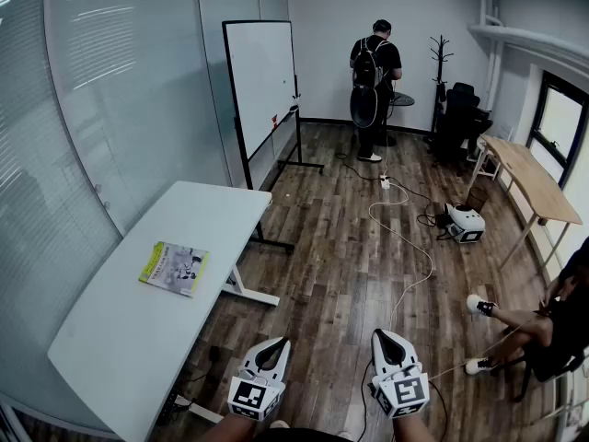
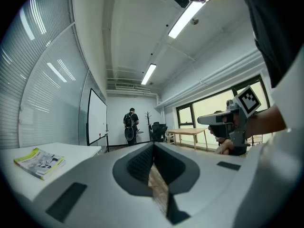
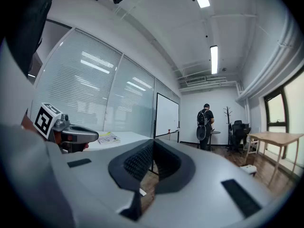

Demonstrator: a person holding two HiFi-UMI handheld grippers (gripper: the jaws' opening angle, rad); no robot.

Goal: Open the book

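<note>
1. The book (image 1: 175, 268) lies flat and closed on the white tabletop (image 1: 120, 339), close to the middle. Its cover is not lifted yet.
2. Our left tongs (image 1: 273, 345) and right tongs (image 1: 387, 337) hang over the wood floor (image 1: 322, 274), well apart from the book. Both are pressed together with nothing in them.
3. We think the job has not begun. We need to get to the tabletop, catch the cover and lift it.

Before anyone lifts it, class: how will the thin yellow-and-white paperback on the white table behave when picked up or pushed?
The thin yellow-and-white paperback looks slim, so probably light and floppy if lifted by one edge. Lying flat on the smooth white table, it may slide rather than tip when pushed.
</note>
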